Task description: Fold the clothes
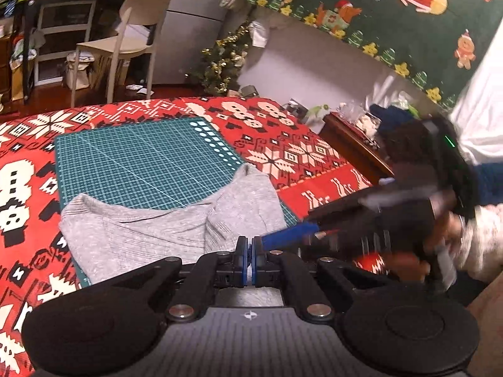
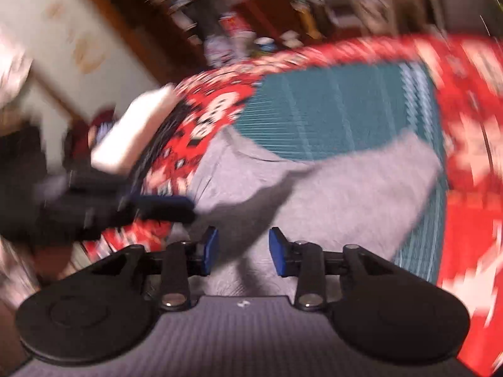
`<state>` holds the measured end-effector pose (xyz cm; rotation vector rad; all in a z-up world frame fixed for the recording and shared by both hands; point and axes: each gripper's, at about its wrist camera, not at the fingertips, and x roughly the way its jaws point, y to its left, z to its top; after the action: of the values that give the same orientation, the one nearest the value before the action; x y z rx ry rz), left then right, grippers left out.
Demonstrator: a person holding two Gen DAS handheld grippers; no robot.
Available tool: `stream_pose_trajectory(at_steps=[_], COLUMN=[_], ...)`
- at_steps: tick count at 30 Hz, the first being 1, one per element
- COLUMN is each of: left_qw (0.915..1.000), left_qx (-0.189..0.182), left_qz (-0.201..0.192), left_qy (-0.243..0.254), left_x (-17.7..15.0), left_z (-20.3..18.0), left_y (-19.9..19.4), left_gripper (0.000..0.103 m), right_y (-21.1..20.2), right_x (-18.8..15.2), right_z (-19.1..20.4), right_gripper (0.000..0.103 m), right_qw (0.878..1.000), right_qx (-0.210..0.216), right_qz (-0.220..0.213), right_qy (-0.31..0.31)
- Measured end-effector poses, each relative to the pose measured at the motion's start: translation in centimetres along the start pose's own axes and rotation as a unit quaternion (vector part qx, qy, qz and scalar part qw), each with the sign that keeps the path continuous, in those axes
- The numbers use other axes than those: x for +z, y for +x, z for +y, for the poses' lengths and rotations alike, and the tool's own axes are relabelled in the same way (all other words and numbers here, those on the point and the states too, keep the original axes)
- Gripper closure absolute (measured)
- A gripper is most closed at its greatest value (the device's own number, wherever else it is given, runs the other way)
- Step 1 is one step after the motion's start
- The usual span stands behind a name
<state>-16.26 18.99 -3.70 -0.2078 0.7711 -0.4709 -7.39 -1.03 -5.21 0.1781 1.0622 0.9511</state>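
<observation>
– Grey top (image 1: 176,232) lies rumpled on the mat (image 1: 141,163), just ahead of both claws

– Left claw (image 1: 250,251) pinched, holding nothing visible; right claw (image 2: 243,246) wide. Grip a hem edge, pull flat

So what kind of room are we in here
Most likely a lived-in home room decorated for Christmas. A small tinsel-trimmed Christmas tree stands on the floor near a silver fridge, and a beige plastic chair sits at a cluttered desk. The grey knit garment lies on a green cutting mat.
</observation>
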Motion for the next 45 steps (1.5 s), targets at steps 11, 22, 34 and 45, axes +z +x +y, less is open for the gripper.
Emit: stream_pose_trajectory(at_steps=[11,22,34,45], left_qw=[0.9991,1.0000,0.9979,0.9968], left_qx=[-0.032,-0.004,0.053,0.069], left_qz=[0.006,-0.004,0.030,0.030], left_qy=[0.028,0.004,-0.021,-0.026], left_x=[-0.3,-0.6,-2.1,-2.8], left_z=[-2.5,-0.7,1.8,2.6], left_y=[1.3,-1.0,-1.1,-1.8], left_gripper=[0.101,0.094,0.094,0.094], right_y=[0.8,-4.2,-8.7,-6.4], right_x=[0.8,-0.2,-2.6,0.0], right_z=[-2.5,-2.9,-5.9,-2.4], right_gripper=[0.073,0.101,0.084,0.073], right_qw=[0.988,0.991,0.978,0.979], right_qx=[0.032,-0.070,-0.186,-0.191], right_qz=[0.039,0.057,0.067,0.055], right_qy=[0.145,0.100,0.074,-0.052])
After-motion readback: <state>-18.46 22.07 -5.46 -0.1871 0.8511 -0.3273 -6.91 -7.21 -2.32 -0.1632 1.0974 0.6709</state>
